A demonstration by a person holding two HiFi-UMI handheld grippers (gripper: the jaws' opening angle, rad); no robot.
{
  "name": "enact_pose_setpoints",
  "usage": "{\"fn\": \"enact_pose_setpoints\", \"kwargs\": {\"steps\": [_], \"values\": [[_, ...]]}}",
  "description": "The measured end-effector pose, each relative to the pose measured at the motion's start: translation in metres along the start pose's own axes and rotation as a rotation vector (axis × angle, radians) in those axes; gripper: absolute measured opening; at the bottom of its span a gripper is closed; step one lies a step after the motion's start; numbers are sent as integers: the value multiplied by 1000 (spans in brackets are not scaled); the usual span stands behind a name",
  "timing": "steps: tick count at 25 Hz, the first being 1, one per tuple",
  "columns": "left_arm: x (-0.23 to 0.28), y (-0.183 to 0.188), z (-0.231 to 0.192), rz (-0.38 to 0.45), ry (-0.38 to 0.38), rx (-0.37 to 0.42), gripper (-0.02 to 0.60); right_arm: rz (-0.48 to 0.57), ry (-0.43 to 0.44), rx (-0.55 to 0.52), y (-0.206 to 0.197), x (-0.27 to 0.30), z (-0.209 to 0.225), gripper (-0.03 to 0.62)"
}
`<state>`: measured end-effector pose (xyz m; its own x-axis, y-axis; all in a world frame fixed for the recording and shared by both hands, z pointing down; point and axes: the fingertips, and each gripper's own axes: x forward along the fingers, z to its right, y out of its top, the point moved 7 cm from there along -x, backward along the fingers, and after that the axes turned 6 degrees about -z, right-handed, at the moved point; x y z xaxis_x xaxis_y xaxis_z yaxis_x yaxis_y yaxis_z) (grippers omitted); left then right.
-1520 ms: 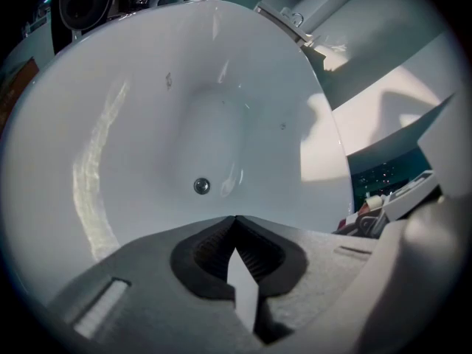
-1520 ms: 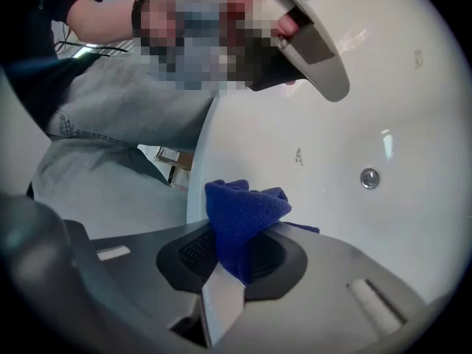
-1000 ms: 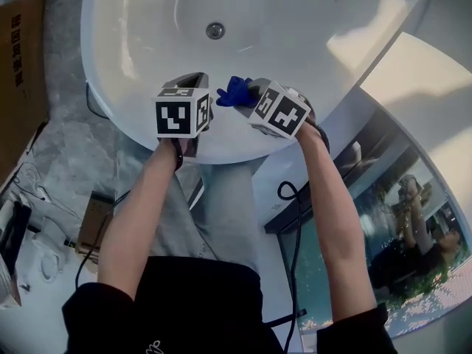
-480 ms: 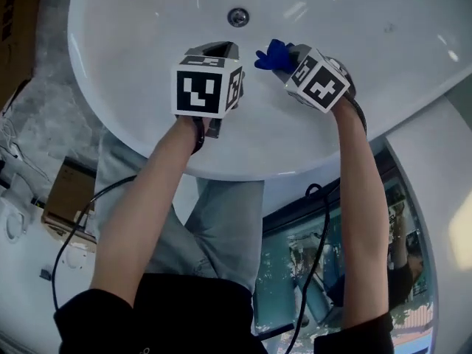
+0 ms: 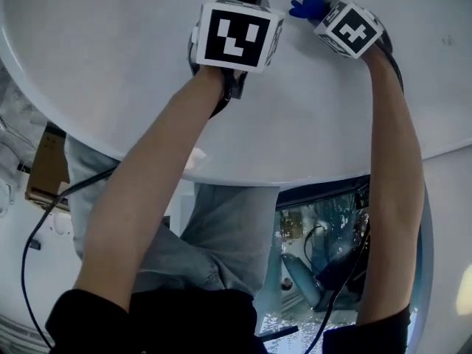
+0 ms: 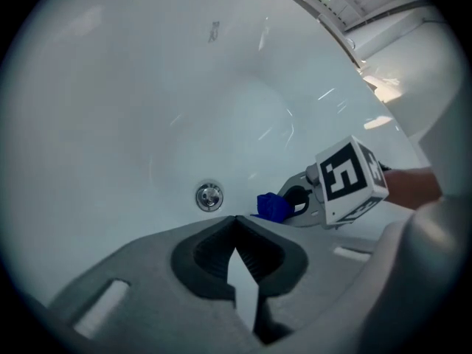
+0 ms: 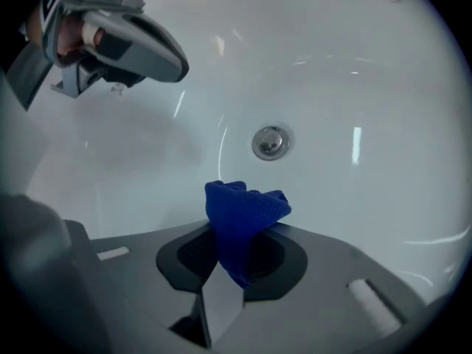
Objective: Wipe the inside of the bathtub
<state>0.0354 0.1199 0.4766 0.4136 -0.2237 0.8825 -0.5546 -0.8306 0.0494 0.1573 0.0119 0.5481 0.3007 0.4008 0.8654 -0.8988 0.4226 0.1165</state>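
Note:
A white bathtub fills the top of the head view, and both arms reach down into it. My right gripper is shut on a small blue cloth, which bunches up above its jaws. The same blue cloth shows at the top of the head view, and the cloth appears beside the marker cube in the left gripper view. A chrome drain lies on the tub floor just beyond the cloth. My left gripper is shut with nothing in it, close to the drain.
The tub's rounded rim curves across the middle of the head view, with the person's legs pressed against it. Cables trail on the floor at left. A cardboard piece lies on the floor at left.
Both grippers have gone farther over the rim and deeper into the tub, toward the drain. The right gripper still holds the blue cloth.

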Motion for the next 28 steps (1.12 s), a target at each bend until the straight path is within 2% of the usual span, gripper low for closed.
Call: {"fn": "enact_pose_setpoints", "kwargs": {"steps": [3,9,12,14,17,21,28], "values": [[13,8,-3,24,-28,-27,3,-38,-18,-60,2,21,8,74],[22,8,-6,-14,-37,-16,3,-121,-17,-71,-4,49,11,74],[19,9,-4,0,-46,-20,3,-104,39,-56,-4,51,4,74],[17,8,-3,3,-49,-25,3,-132,62,-72,-8,51,-1,74],[17,4,-1,-13,-49,-16,3,-160,77,-86,-9,50,-3,74],[17,2,0,-42,-58,14,3,-154,149,-88,-4,50,-12,74],[2,-15,19,-51,-64,34,3,-139,159,-127,-11,28,-46,74]]}}
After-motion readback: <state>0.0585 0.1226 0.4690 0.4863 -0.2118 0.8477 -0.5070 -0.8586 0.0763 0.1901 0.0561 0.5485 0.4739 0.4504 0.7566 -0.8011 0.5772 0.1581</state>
